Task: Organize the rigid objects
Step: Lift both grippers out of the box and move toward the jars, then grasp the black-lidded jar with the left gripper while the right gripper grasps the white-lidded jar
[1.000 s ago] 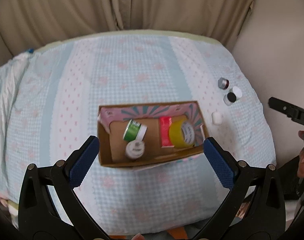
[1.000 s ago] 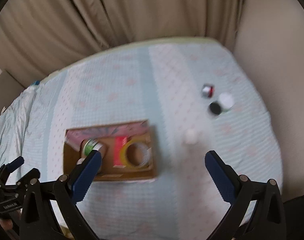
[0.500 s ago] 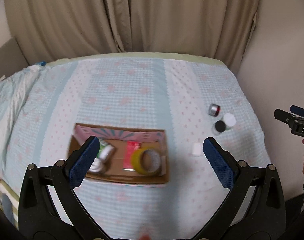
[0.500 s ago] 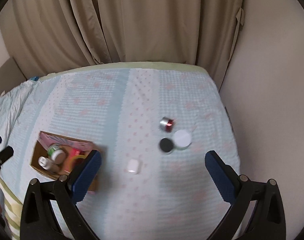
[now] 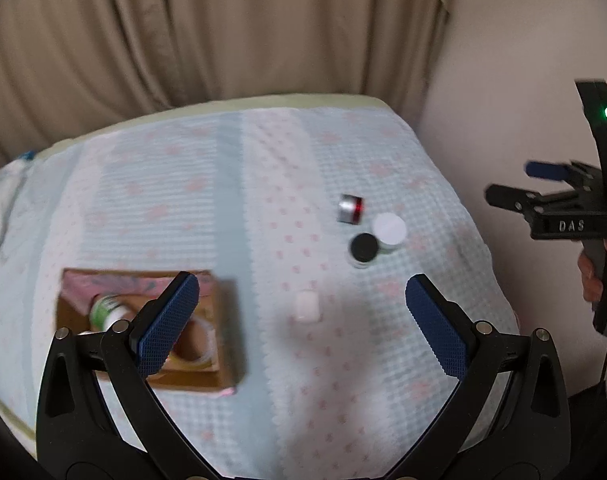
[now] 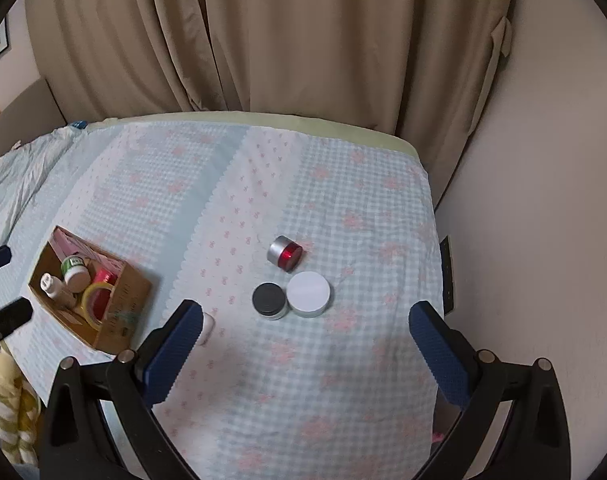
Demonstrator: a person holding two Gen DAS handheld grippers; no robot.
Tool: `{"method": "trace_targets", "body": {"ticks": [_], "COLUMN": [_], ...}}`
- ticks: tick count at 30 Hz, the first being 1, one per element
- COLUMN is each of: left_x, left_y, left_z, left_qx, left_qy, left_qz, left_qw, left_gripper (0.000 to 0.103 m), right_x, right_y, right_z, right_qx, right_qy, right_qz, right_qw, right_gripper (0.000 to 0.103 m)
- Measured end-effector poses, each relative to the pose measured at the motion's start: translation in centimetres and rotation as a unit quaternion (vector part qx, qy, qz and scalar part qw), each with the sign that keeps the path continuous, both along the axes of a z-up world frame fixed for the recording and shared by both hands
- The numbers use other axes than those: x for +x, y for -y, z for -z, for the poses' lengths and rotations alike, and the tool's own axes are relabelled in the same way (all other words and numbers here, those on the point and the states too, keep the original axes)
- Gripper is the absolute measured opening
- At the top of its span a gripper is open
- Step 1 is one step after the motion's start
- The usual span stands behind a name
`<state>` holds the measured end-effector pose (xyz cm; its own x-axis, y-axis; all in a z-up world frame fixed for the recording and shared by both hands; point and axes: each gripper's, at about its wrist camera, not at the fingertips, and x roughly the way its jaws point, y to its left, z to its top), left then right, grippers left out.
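Both claws, left (image 5: 302, 307) and right (image 6: 305, 322), wide open and empty, have swung from the box (image 6: 119, 300) toward the loose jars (image 6: 308, 294), probably to box them.

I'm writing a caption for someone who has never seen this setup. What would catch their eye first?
Probably the red-and-silver jar lying on its side mid-bedspread, with a black-lidded jar and a white-lidded jar touching just in front of it. Next, the open cardboard box at the left, holding a yellow tape roll and small bottles. The right gripper frames it all, wide open and empty.
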<state>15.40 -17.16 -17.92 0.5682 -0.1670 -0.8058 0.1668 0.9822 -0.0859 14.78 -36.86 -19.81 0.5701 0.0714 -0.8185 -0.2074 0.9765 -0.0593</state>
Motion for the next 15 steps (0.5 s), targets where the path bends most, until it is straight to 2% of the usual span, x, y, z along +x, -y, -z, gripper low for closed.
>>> {"method": "trace_targets", "body": {"ticks": [5,10,15], "left_x": [3.0,6.2,9.5], "left_y": [3.0,6.0,8.6], "left_z": [4.5,9.6,15.6], "left_qx": [-0.029,-0.022,-0.012], "left_qy": [-0.03,-0.054,-0.087], "left_qz": [0.036,0.063,0.088], "left_qw": [0.9985,0.9963,0.9922], "left_gripper": [0.103,0.103,0.103], "right_x": [2.2,4.0,6.0], "right_y": [1.6,2.6,2.7], "right_z": [3.2,8.1,12.9], "right_qx": [-0.004,-0.015,-0.044], "right_qy": [-0.034,-0.071,-0.092], "right_qz": [-0.004,-0.019,-0.066], "right_qw": [0.999,0.997,0.993], "right_gripper": [0.103,0.103,0.102]}}
